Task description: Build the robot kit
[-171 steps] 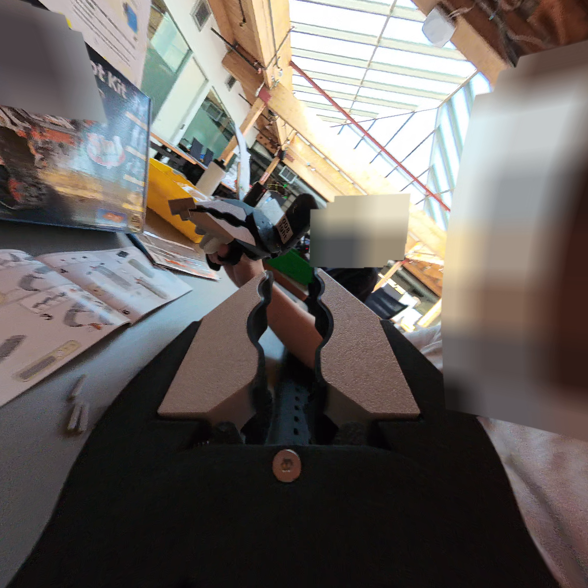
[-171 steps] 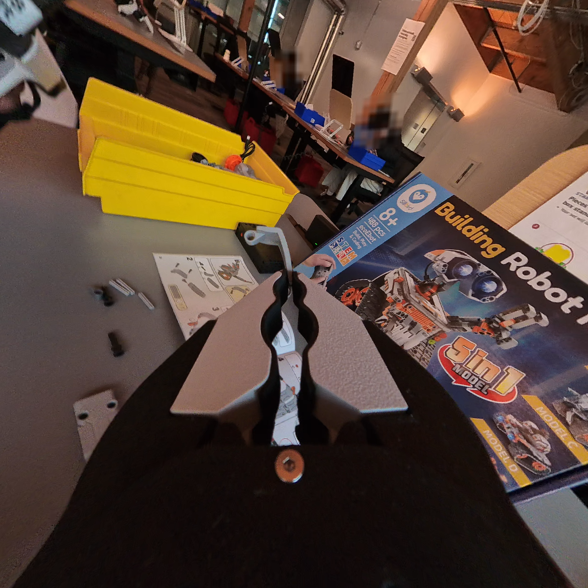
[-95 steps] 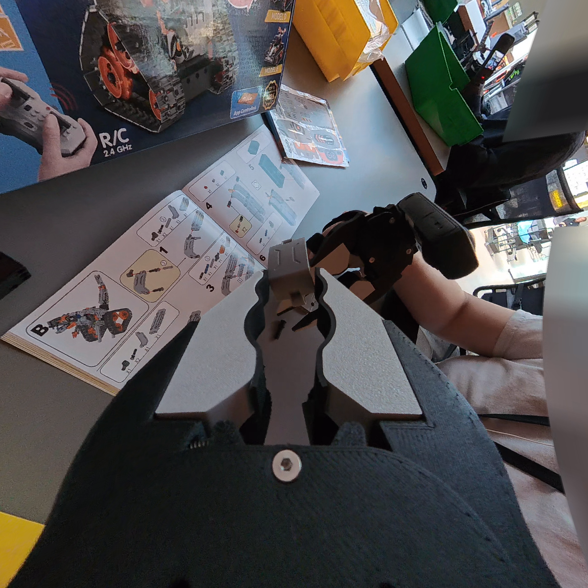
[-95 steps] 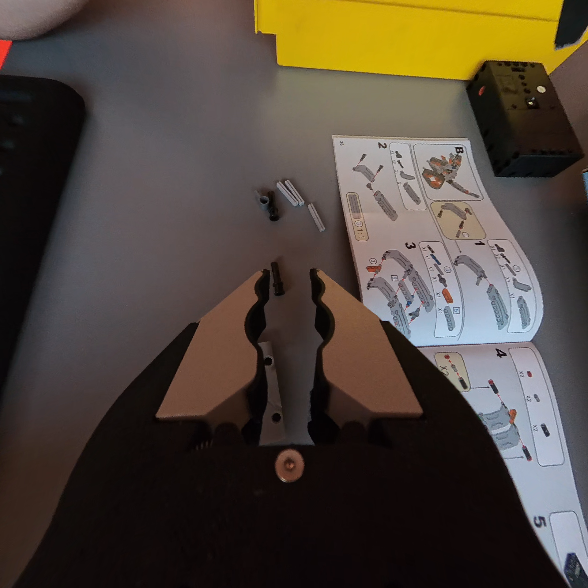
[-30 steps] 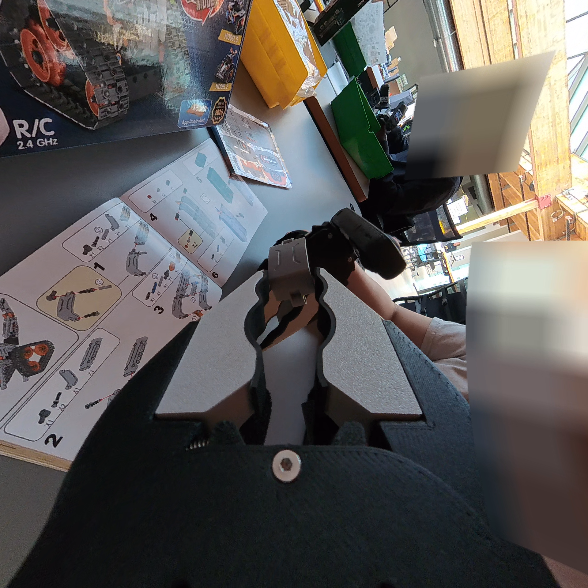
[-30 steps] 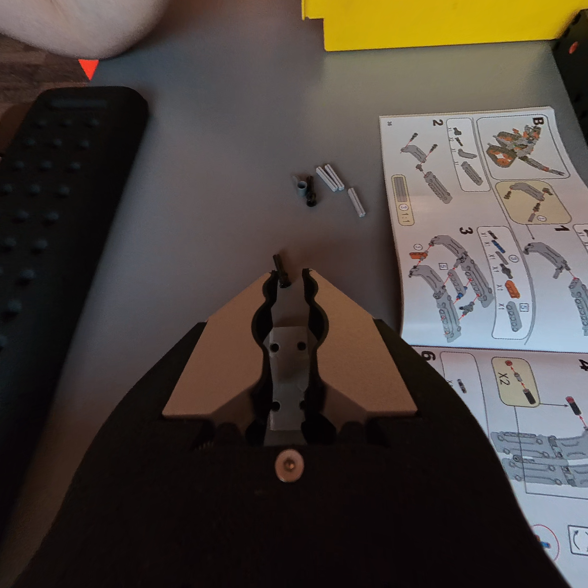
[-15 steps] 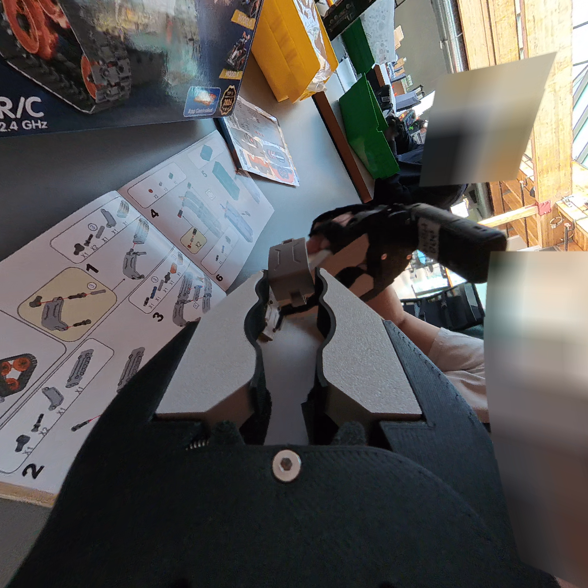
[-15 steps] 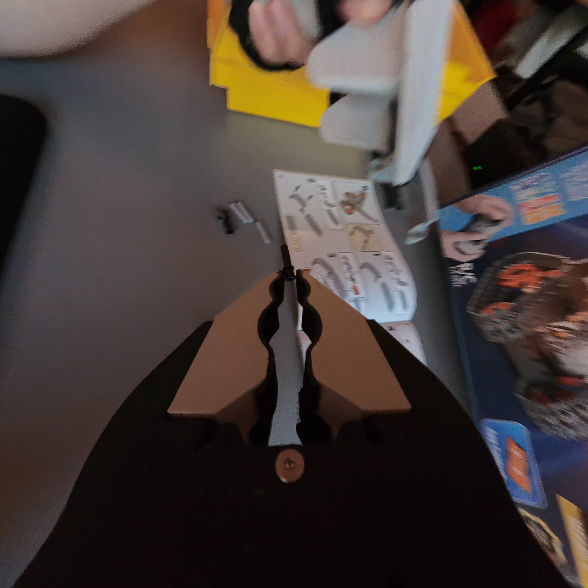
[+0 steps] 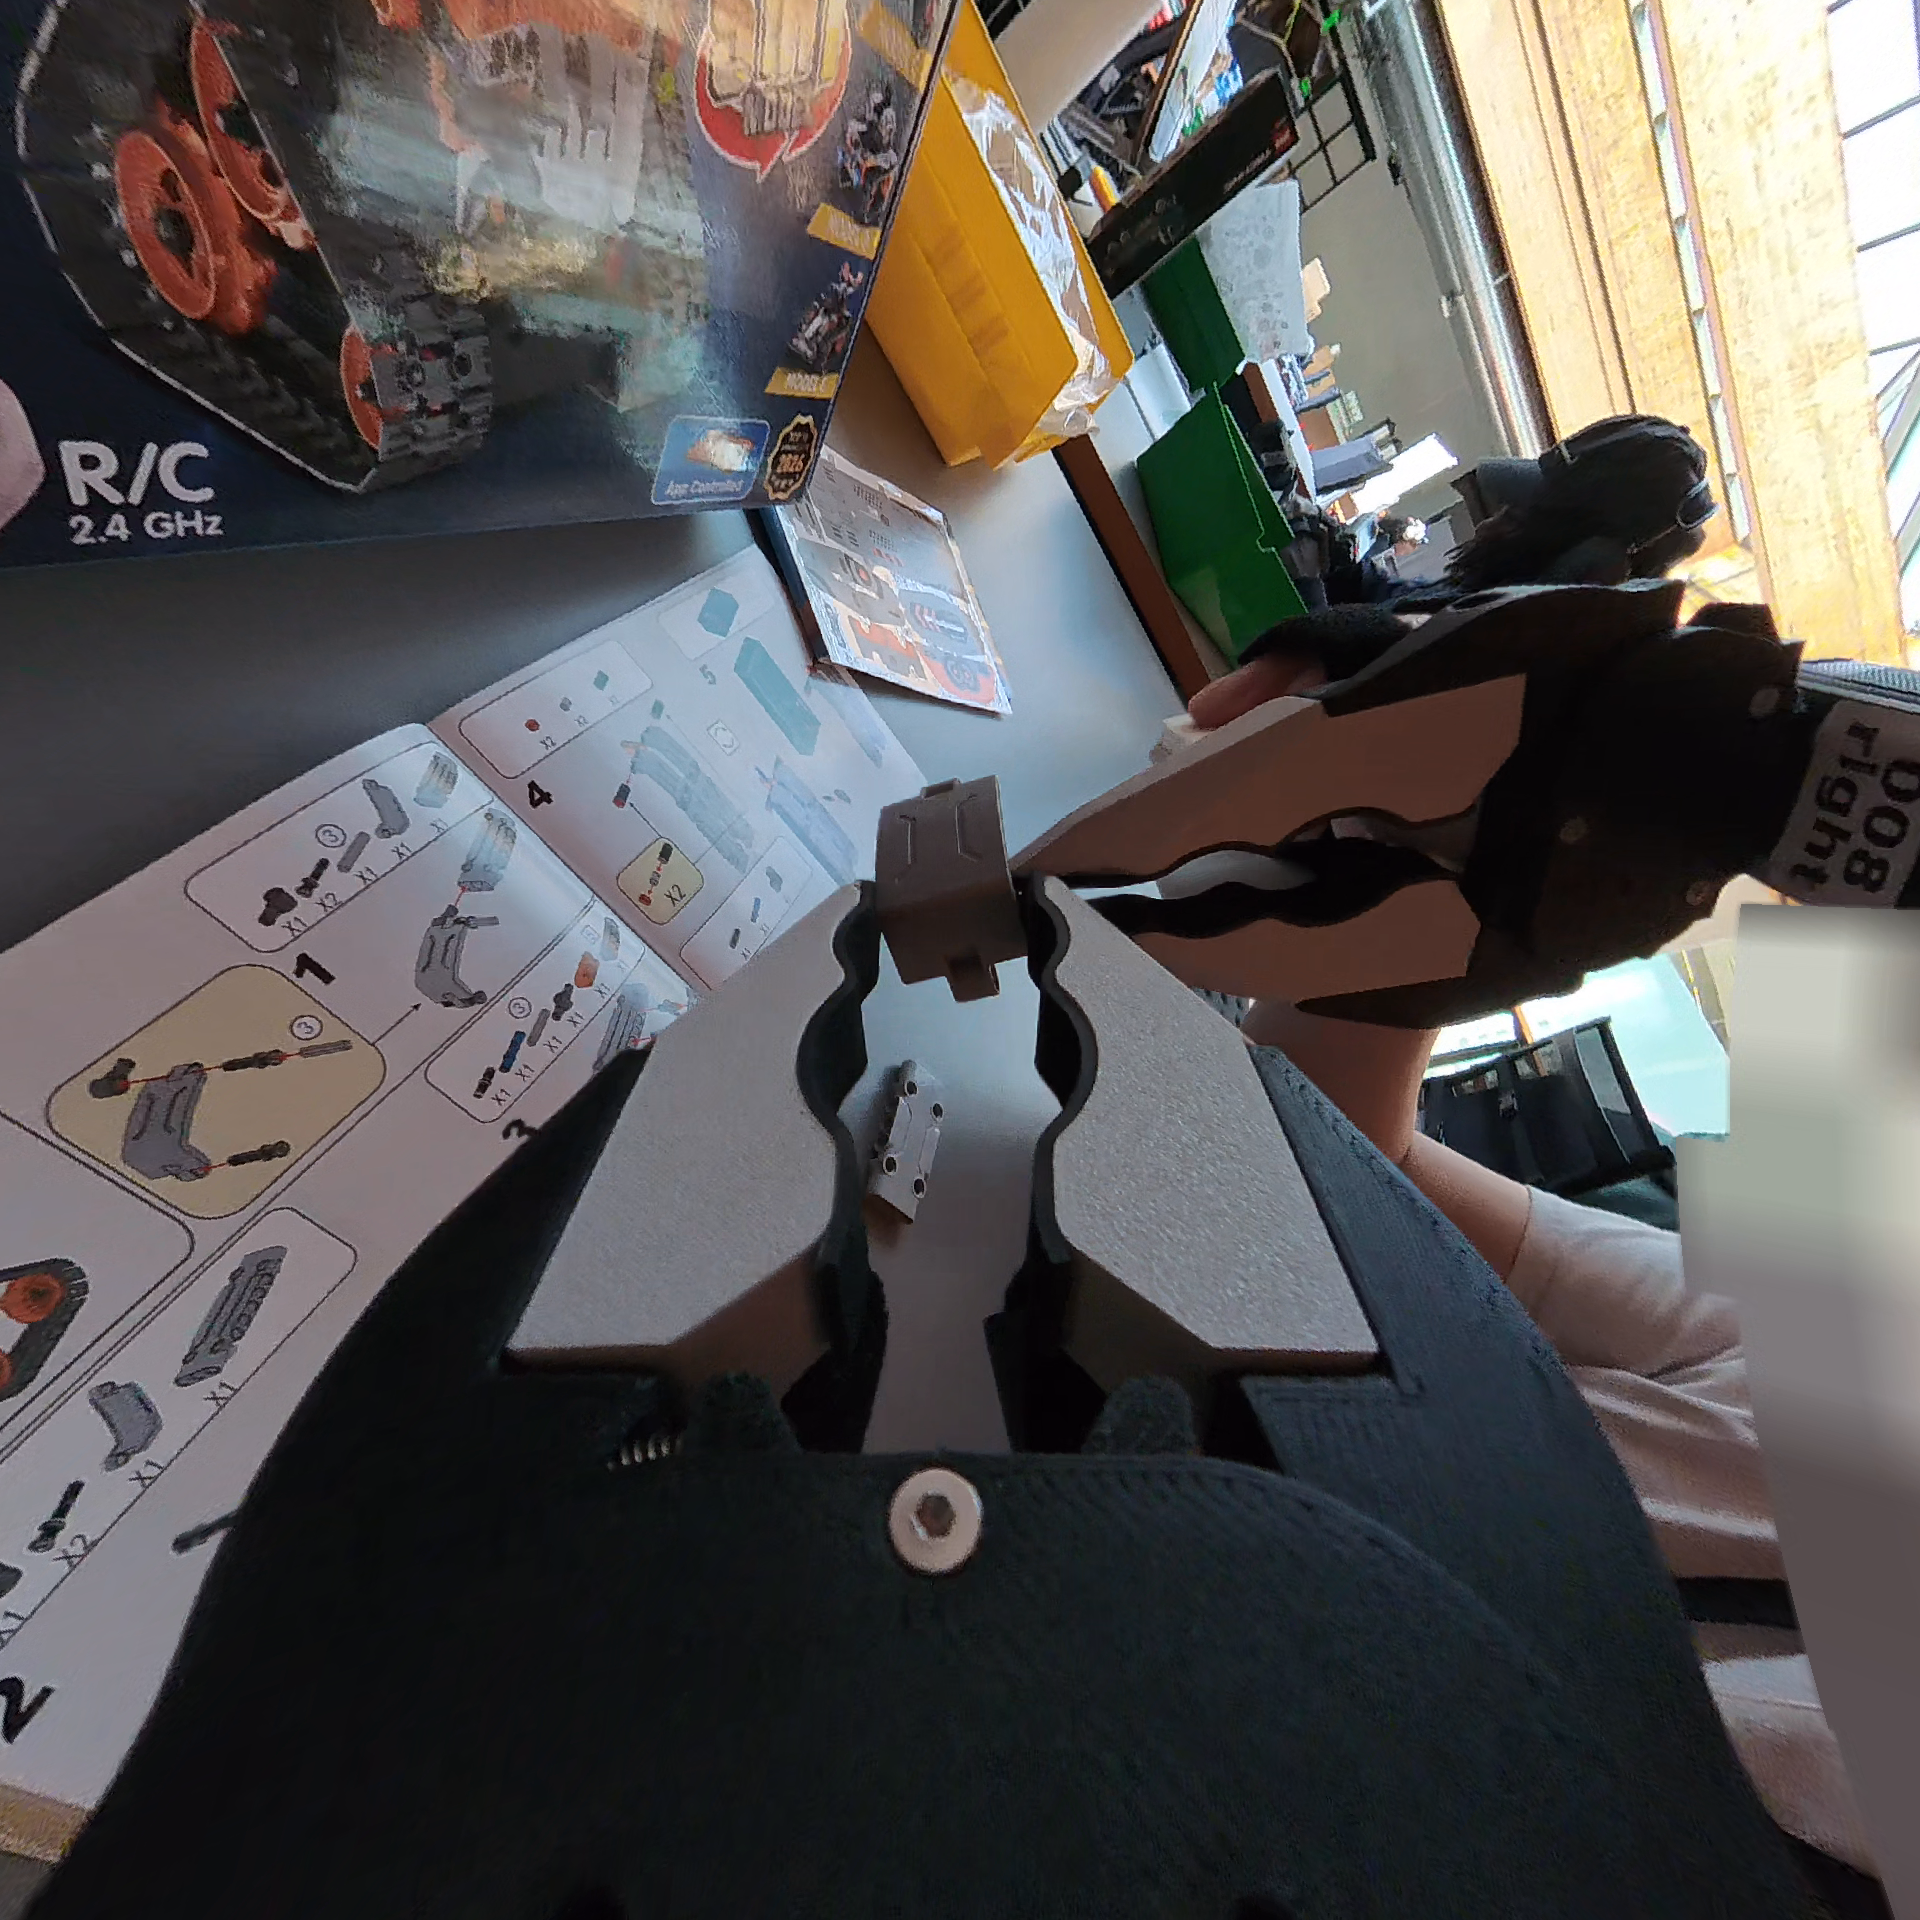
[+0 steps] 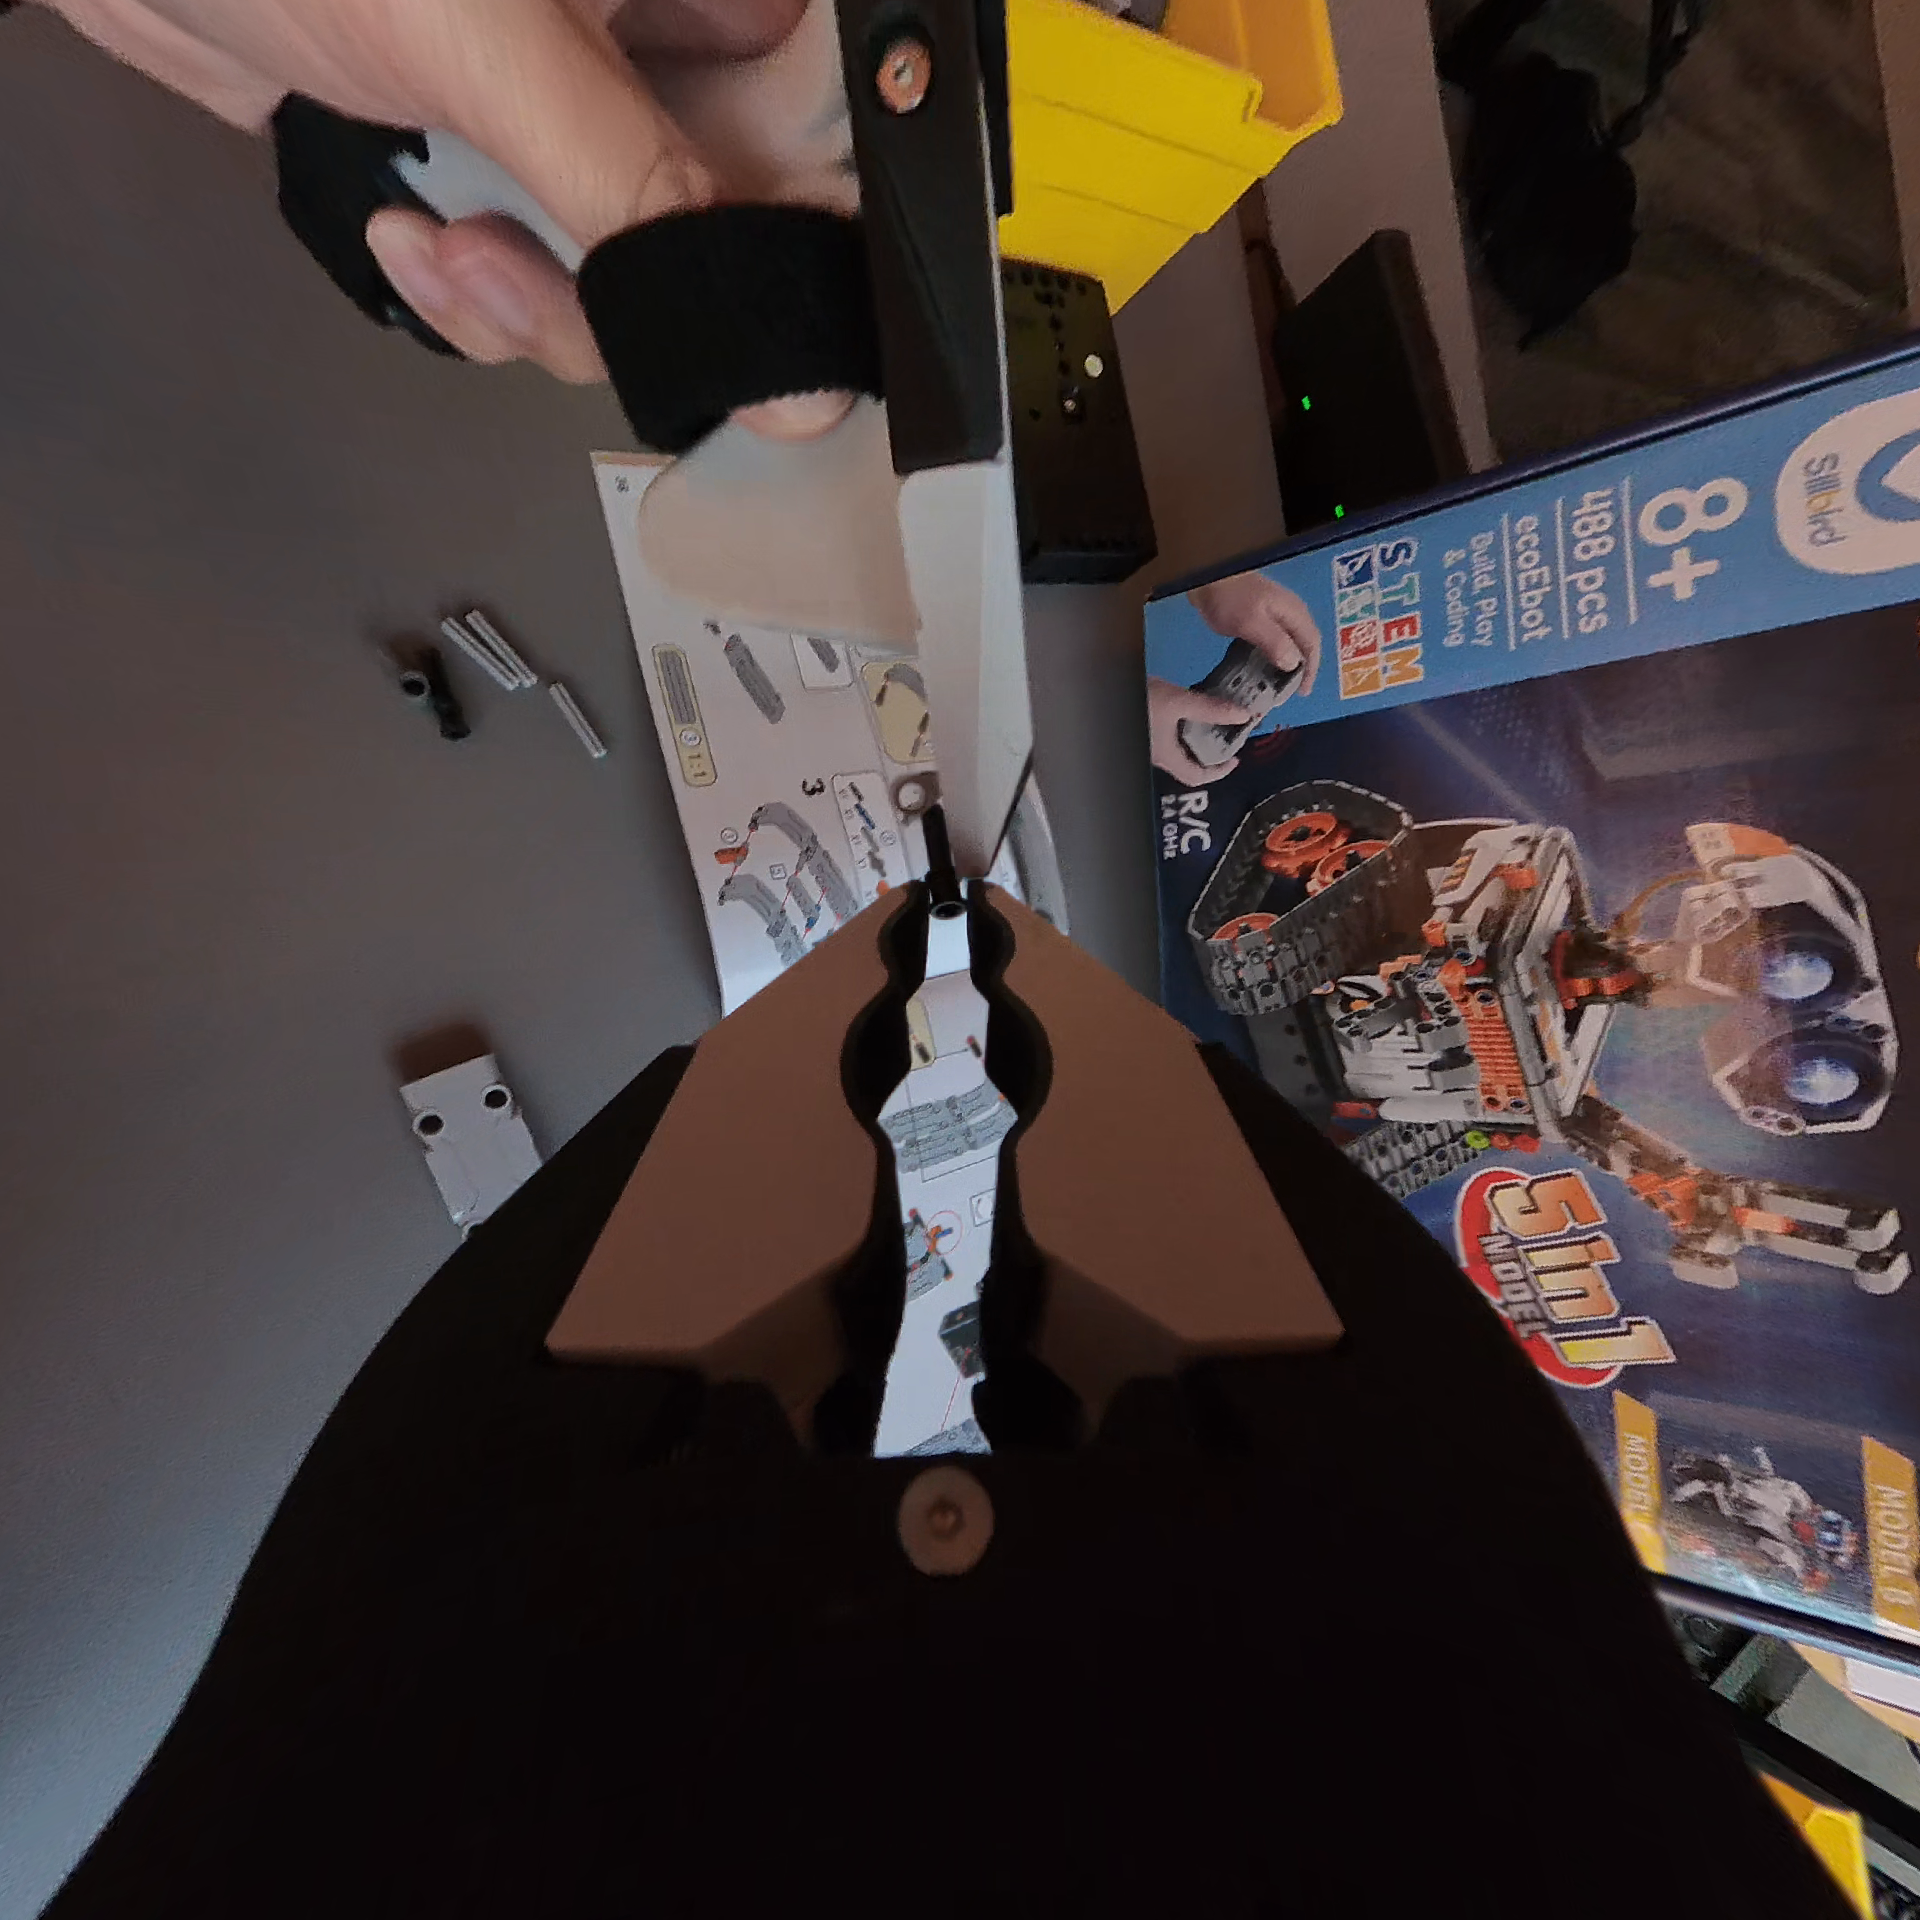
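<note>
Left gripper [image 9: 948,904] closed on a grey angular building piece [image 9: 943,883], gripped at the very fingertips and lifted above the grey table [image 9: 260,644]. Right gripper [image 10: 943,902] narrowed almost fully, pinching a small black pin [image 10: 938,862] at its tips, with the pin pointing forward toward the round hole of the grey piece; touching or not, could not be told. In the left wrist view, seen coming in from the right side, tips just beside the grey piece. Under the left fingers, lying flat on the table, a second light grey piece with holes [image 9: 906,1148]. Beside it, an open instruction booklet [image 9: 312,987], and behind that a big blue toy box [image 10: 1558,935]. To the left of the booklet, a small group of loose grey and black pins [image 10: 488,675]. Farther back, a yellow bin [image 10: 1132,135] and a black block [image 10: 1070,436].
</note>
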A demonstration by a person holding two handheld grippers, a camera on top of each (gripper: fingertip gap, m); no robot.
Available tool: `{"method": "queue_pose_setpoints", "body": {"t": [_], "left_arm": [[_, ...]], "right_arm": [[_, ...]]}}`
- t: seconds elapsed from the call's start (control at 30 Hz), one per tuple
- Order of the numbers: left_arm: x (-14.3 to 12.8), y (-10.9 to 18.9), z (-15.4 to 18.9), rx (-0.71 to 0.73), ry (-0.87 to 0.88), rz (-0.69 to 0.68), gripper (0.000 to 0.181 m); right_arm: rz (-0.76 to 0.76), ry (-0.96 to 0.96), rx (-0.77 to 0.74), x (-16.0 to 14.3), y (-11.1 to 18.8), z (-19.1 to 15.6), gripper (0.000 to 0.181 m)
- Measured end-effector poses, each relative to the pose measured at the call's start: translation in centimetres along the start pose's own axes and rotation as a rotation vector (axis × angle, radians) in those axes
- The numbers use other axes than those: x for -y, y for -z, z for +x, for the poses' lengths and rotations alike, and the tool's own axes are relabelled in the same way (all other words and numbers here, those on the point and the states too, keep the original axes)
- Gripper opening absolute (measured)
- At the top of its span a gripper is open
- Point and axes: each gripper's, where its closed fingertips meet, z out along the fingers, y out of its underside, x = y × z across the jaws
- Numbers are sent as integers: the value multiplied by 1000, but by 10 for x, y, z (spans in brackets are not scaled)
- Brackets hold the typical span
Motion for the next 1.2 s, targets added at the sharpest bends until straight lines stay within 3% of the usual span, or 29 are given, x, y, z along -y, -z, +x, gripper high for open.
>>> {"method": "queue_pose_setpoints", "body": {"t": [0.13,0.47,0.6,0.83,1.0,1.2], "left_arm": [[13,8,4,-34,21,83,26],[44,39,30,-204,81,305,26],[48,46,33,-214,80,325,25],[50,50,37,-239,103,346,26],[55,54,32,-335,251,440,25],[55,52,20,-394,396,529,26]], "right_arm": [[23,-10,-37,13,3,12,6],[345,-230,-53,58,28,36,6],[450,-299,-14,76,35,37,6],[371,-283,4,83,34,36,5],[421,-217,-92,85,34,43,5],[451,-259,-52,82,27,45,6]]}}
